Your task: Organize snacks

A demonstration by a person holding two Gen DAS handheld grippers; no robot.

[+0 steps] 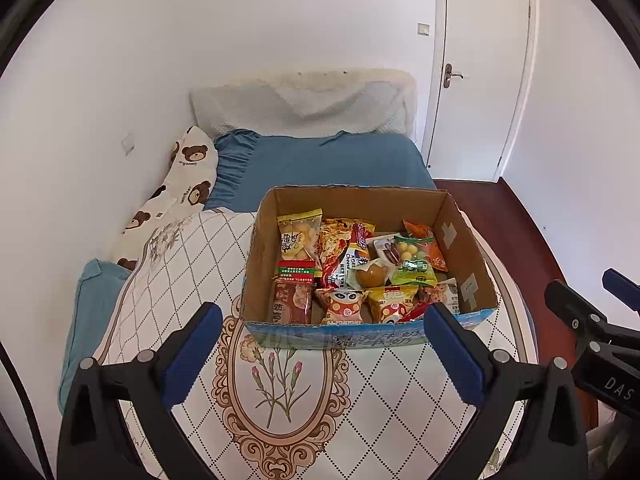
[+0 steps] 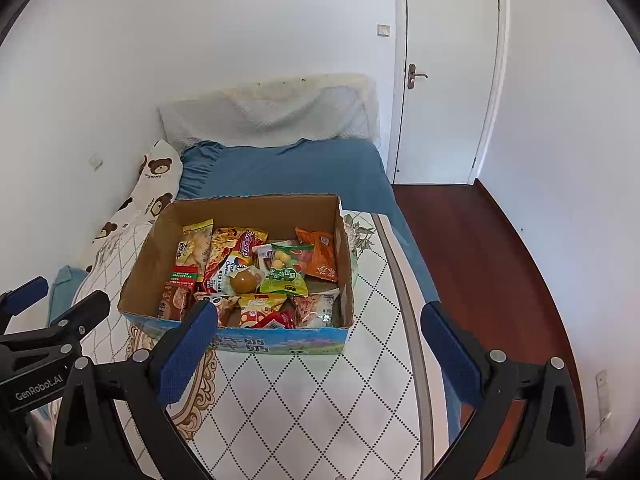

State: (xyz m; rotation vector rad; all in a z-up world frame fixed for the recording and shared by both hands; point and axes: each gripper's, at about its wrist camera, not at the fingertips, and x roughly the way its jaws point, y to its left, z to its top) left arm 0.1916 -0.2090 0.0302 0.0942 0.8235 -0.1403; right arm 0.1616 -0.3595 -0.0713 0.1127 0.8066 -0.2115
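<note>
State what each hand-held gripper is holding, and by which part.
Nothing. The left hand-held gripper and right hand-held gripper are both open and empty, short of the snack box.

Open cardboard box (image 1: 362, 200) sitting upright on patterned quilt, blue print along front wall. Snack packets (image 1: 352, 272) lying flat inside, overlapping: yellow packet (image 1: 298, 240) at 10 o'clock, orange packet (image 2: 320, 254) at 2 o'clock, green packet (image 2: 286, 276) centre-right.

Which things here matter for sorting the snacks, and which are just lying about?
Job:
cardboard box
snack packets
left gripper, jaws open
right gripper, jaws open

Lying about:
bear-print pillow
blue bedsheet
patterned quilt
white door
</note>
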